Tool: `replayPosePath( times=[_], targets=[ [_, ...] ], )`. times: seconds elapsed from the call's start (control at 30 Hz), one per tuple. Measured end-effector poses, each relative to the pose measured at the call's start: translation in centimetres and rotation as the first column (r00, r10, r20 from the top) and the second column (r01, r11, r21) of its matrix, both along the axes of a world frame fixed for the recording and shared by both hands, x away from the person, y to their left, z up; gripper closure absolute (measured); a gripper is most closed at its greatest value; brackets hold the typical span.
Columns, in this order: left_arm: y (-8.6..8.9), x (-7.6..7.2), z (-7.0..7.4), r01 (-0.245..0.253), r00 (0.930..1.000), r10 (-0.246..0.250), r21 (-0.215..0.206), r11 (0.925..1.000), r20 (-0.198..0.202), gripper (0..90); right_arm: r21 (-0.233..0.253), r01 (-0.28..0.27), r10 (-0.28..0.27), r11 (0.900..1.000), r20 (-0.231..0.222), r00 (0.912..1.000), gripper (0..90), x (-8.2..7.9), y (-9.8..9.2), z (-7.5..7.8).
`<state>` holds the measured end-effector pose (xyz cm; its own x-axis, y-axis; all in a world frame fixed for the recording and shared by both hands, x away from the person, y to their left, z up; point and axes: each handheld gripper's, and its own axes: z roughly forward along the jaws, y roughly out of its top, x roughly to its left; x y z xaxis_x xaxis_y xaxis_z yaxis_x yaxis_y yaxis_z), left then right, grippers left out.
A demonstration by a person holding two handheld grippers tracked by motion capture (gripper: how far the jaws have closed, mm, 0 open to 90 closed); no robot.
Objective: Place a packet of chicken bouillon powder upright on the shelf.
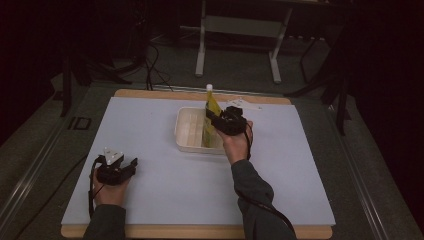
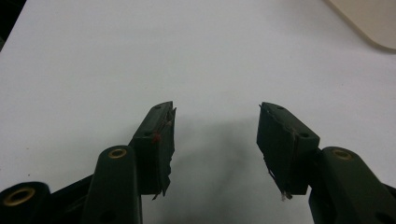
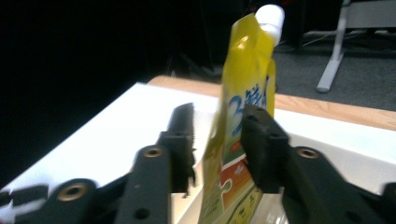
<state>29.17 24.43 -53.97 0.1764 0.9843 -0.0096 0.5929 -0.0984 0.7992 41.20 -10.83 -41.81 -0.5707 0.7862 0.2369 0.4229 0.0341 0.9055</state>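
Note:
A yellow spouted pouch (image 1: 212, 102) with a white cap stands upright in a white tray (image 1: 187, 127) at the middle of the pale mat. My right gripper (image 1: 216, 117) reaches it from the tray's right side. In the right gripper view the pouch (image 3: 243, 79) stands between the jaws of my right gripper (image 3: 219, 109). The right-hand jaw lies against it and a narrow gap shows at the left-hand jaw. My left gripper (image 1: 131, 164) rests low over the mat at the front left. Its jaws (image 2: 215, 107) are wide apart with bare mat between them.
The mat (image 1: 150, 200) lies on a wooden tabletop whose edge (image 1: 200, 232) shows along the front. A corner of the tray (image 2: 369, 18) lies ahead and to the right of the left gripper. Metal table legs (image 1: 201, 50) and cables stand on the dark floor behind.

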Motion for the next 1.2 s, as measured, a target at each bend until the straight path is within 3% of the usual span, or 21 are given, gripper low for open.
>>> replayPosePath(
  times=[0.1,0.3,0.47,0.57,0.73,1.1,1.2],
  targets=[
    [0.0,0.0,0.0,0.001,1.0000,-0.001,0.002,1.0000,0.000,46.0,-0.048,-0.032,0.031,0.998,-0.010,0.9995,57.4,-0.2,0.0,0.5],
    [0.0,0.0,0.0,-0.001,1.0000,0.001,-0.001,1.0000,0.001,46.0,-0.087,-0.064,0.062,0.994,-0.035,0.9975,51.9,-0.6,-0.4,1.4],
    [0.0,0.0,0.0,-0.002,1.0000,0.002,-0.001,1.0000,0.001,46.0,-0.064,-0.122,0.117,0.990,-0.082,0.9897,47.5,-1.0,-1.0,1.9],
    [0.0,0.0,0.0,-0.002,1.0000,0.002,-0.001,1.0000,0.001,46.0,-0.096,-0.137,0.129,0.986,-0.089,0.9877,46.1,-1.5,-1.3,2.1],
    [0.0,0.0,0.0,-0.004,1.0000,0.004,-0.001,1.0000,0.001,45.9,-0.128,-0.151,0.137,0.980,-0.110,0.9844,45.3,-2.0,-2.0,2.0],
    [0.0,0.0,0.0,-0.009,1.0000,0.009,0.004,1.0000,0.001,45.3,-0.196,-0.204,0.165,0.959,-0.199,0.9660,44.7,-3.7,-3.7,0.8],
    [0.0,0.0,0.0,-0.029,0.9996,0.029,0.006,0.9995,0.004,44.3,-0.205,-0.186,0.150,0.961,-0.181,0.9721,45.2,-4.5,-4.8,0.4]
  ],
)
